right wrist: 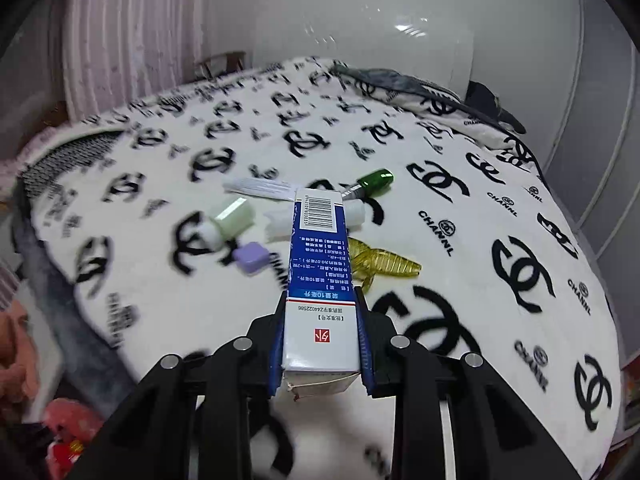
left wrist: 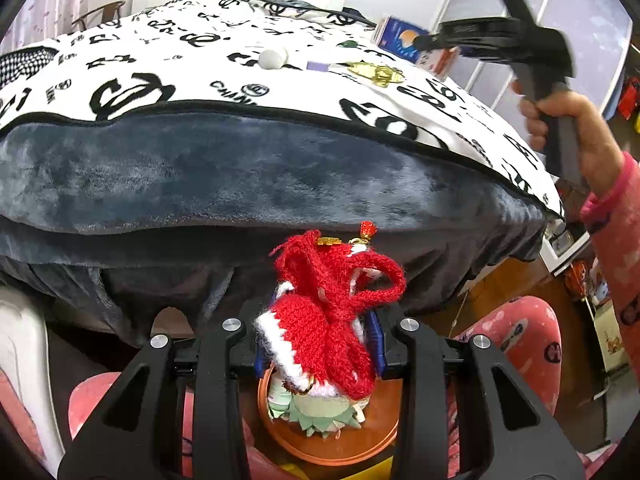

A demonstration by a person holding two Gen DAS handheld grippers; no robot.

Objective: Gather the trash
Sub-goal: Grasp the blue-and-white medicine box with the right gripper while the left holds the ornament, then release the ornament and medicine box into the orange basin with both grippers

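Note:
My right gripper (right wrist: 320, 300) is shut on a blue and white medicine box (right wrist: 318, 264) and holds it above the bed; the box also shows in the left wrist view (left wrist: 404, 42). On the blanket lie a pale green bottle (right wrist: 230, 218), a purple cap (right wrist: 251, 257), a white crumpled piece (right wrist: 280, 222), a paper strip (right wrist: 260, 188), a green bottle (right wrist: 374, 182) and a yellow plastic clip (right wrist: 380, 262). My left gripper (left wrist: 320, 320) is shut on a red knitted pouch (left wrist: 332, 320), held below the bed edge over an orange bin (left wrist: 332, 444).
The bed carries a white blanket with black logos (right wrist: 480, 240) over a dark blue quilt (left wrist: 240, 176). A person's hand and pink sleeve (left wrist: 592, 168) are at the right. Pink slippers (left wrist: 524, 340) lie on the floor. A white wardrobe (right wrist: 400, 20) stands behind.

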